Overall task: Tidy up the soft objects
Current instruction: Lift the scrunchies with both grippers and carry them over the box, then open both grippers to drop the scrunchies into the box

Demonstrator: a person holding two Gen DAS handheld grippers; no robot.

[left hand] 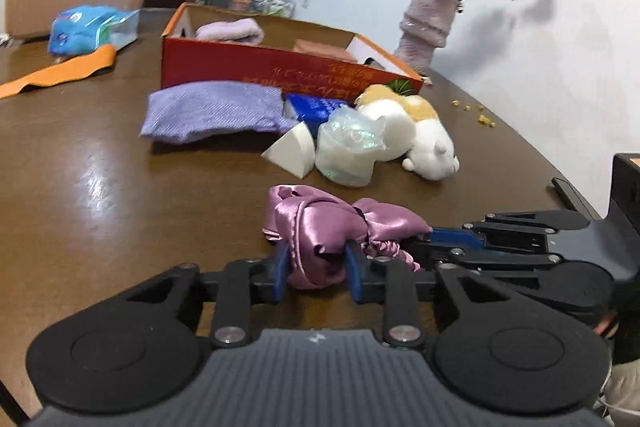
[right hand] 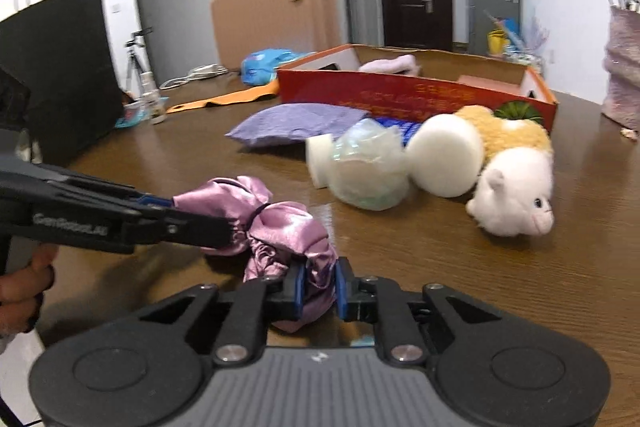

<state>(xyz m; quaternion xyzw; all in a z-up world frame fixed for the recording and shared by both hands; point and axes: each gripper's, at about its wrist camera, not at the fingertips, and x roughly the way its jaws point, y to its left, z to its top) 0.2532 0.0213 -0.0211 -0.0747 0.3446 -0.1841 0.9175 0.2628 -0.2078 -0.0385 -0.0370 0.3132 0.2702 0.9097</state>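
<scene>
1. Satin, pink-mauve and bunched, the satin cloth (left hand: 320,227) sits low over the near edge of the brown table (left hand: 100,167), pinched from two sides.
2. Left gripper (left hand: 316,273) has its jaws closed on one fold; right gripper (right hand: 318,293) has its jaws closed on another, probably to spread or fold the slippery fabric.
3. Beyond lies the red box (left hand: 280,67), already holding a pale towel (left hand: 232,29), likely the destination.
4. Plush cat (right hand: 516,187), purple cloth (left hand: 212,111) and sponges wait just before the box.
</scene>
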